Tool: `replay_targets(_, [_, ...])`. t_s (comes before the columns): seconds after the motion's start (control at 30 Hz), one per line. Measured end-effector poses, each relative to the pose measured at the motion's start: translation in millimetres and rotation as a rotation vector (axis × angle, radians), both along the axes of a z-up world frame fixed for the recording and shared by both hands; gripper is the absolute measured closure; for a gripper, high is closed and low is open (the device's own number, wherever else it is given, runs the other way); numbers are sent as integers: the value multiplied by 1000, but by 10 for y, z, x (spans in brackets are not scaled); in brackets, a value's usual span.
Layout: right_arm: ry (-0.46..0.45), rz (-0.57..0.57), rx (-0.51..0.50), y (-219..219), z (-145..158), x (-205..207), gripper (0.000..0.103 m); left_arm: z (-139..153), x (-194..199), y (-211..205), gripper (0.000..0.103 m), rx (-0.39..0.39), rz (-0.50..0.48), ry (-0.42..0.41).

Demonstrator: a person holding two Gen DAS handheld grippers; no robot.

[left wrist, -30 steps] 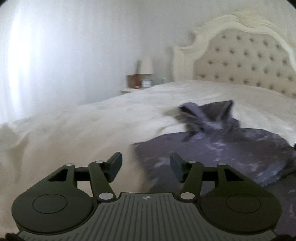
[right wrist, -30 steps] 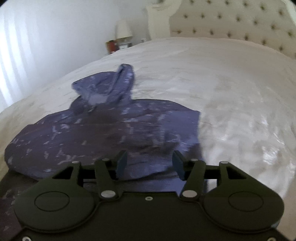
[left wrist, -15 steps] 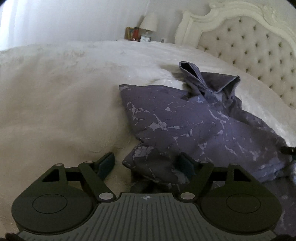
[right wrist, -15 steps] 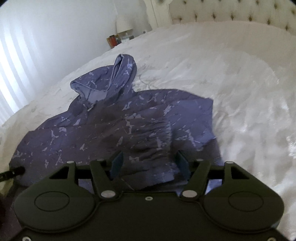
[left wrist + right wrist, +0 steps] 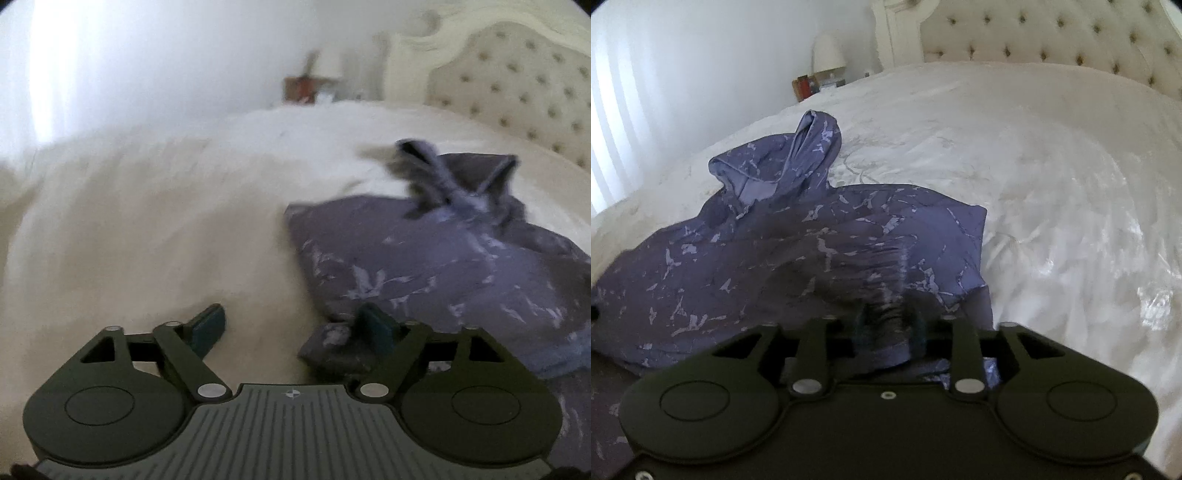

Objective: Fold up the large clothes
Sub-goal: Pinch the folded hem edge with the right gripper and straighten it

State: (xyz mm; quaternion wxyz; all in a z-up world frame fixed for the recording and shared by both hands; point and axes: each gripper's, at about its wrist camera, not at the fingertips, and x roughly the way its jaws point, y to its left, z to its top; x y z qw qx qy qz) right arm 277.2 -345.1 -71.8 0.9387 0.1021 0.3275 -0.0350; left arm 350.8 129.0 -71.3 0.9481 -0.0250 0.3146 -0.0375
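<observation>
Both tongs are down at the near edge of the hoodie [image 5: 798, 251], which lies spread on the bed [image 5: 1052, 177]. On the left side, the left tongs [image 5: 291, 326] stand wide and have just been opening; a bunched corner of the purple cloth sits between the two fingers, close against the right-hand one, while the left-hand finger [image 5: 208, 325] is out over bare white bedding and clear of the cloth. Neither pad presses on anything as far as I can see.

On the other side, the right tongs [image 5: 890, 328] have just been closing and now stand narrow, with a gathered ridge of the hoodie's hem pinched up between the fingers. That spot is blurred, but the cloth is plainly bunched into folds right where the pads meet it.

As for the hoodie itself, it is purple with a pale marbled print and lies fairly flat across the near half of the bed. Its hood [image 5: 783, 166] stands crumpled at the far end, toward the tufted headboard [image 5: 1052, 33]. Beyond the hoodie, past the far side of the bed, a lamp [image 5: 827, 51] stands by the wall just beside the headboard's white post.
</observation>
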Motion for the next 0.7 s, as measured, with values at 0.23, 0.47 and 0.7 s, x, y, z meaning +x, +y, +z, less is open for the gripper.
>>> replay_targets(0.23, [-13, 18, -20, -41, -78, -47, 51, -57, -57, 253, 12, -180, 92, 1])
replay_targets(0.47, [-19, 13, -14, -53, -98, -32, 48, -82, -232, 391, 12, -212, 147, -7])
replay_targets(0.7, [-44, 13, -42, -29, -2, -81, 42, 153, -321, 293, 14, -135, 123, -66])
